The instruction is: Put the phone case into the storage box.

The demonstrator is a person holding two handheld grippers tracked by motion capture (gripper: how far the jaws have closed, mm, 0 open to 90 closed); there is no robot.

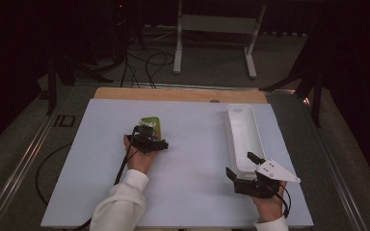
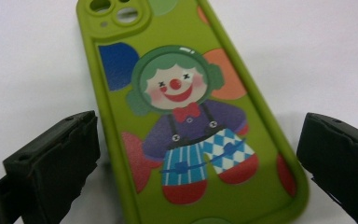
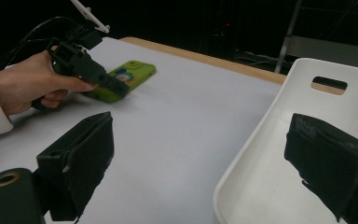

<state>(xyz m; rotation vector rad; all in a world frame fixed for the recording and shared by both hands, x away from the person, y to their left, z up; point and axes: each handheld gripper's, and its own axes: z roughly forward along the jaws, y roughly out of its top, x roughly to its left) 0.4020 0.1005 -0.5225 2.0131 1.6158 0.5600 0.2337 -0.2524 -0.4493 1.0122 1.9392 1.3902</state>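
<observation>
A broad bare stretch of the white table top (image 1: 192,159) is left between the green clown-printed phone case (image 1: 151,126) and the long white plastic tray (image 1: 243,134) near the right edge. The near edge is unobstructed; the tray's raised wall blocks passage on the right.

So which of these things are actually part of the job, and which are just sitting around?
In the job:
- green phone case, between the open left gripper jaws
- white tray, by the open right gripper

Just around:
- white stand
- floor cables
</observation>
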